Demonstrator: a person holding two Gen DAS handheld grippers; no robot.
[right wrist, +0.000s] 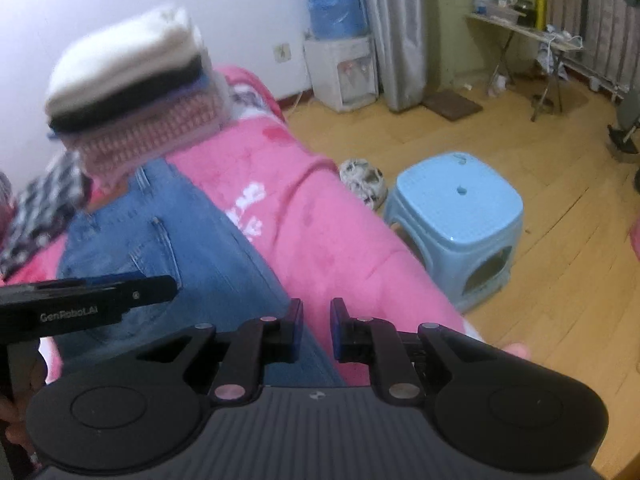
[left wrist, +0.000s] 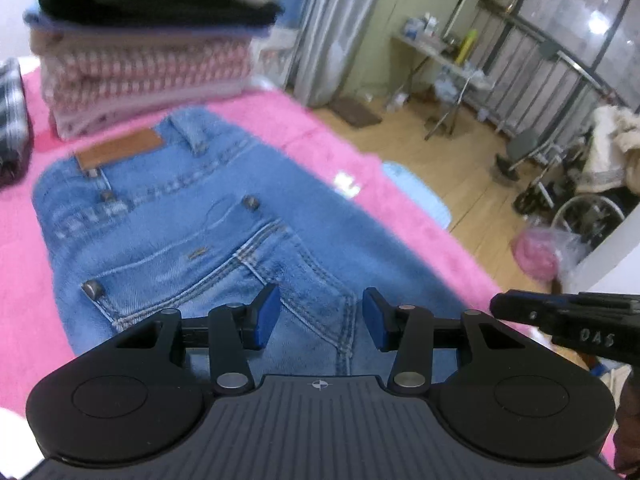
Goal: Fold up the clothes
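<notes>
Blue jeans (left wrist: pixel 192 240) lie flat on the pink blanket (left wrist: pixel 24 280) of the bed, waistband toward a stack of folded clothes (left wrist: pixel 148 60) at the far end, running along the bed's floor-side edge; the left gripper (left wrist: pixel 320 316) hovers over them, jaws apart, holding nothing; the right gripper (right wrist: pixel 316 330) hangs at that edge, slightly parted, empty; a checked garment (right wrist: pixel 40 216) lies blurred beside the stack; a blue stool (right wrist: pixel 460 216) stands on the floor.

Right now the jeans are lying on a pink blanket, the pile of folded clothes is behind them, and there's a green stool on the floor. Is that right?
Almost. The stool is light blue, not green, as the right wrist view shows. The jeans do lie on the pink blanket, with the pile of folded clothes behind them.
</notes>
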